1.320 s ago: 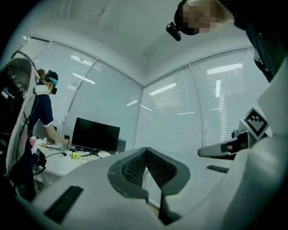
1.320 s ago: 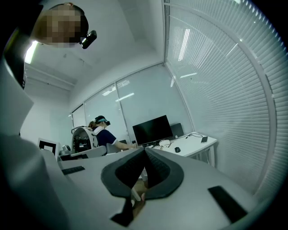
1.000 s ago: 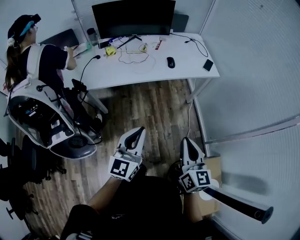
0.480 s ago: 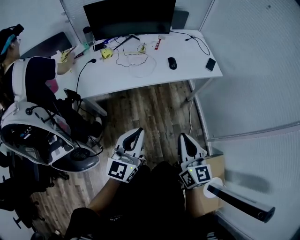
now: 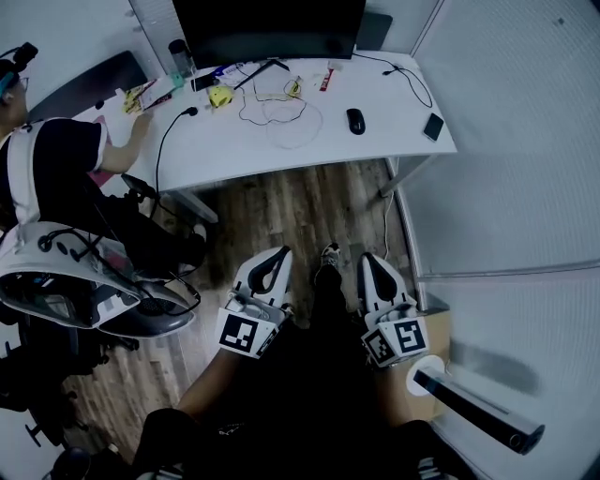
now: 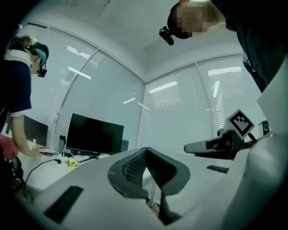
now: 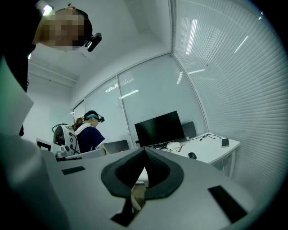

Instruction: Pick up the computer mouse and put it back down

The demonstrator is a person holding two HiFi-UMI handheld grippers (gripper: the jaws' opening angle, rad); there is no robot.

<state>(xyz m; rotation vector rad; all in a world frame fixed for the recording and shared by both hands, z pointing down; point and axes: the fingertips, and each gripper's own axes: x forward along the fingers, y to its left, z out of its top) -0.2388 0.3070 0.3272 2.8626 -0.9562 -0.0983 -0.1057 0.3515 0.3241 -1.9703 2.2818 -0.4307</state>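
A black computer mouse [image 5: 355,120] lies on the white desk [image 5: 375,136], right of a loop of cable; it also shows small in the right gripper view as the mouse [image 7: 192,155]. Both grippers hang far from it, over the wooden floor near the person's legs. My left gripper [image 5: 277,256] has its jaws together with nothing between them, as the left gripper [image 6: 146,150] shows. My right gripper [image 5: 372,262] is likewise shut and empty, seen again as the right gripper [image 7: 145,150].
A black monitor [image 5: 267,28] stands at the desk's back, with a phone [image 5: 432,126] at the right end and cables and small items around. A seated person [image 5: 56,169] in a chair [image 5: 84,291] works at the left. Glass walls with blinds close the right side.
The view has moved nearer the desk; desk and mouse sit lower and larger in the head view. Both grippers kept their pose, shut, and the seated person slid left.
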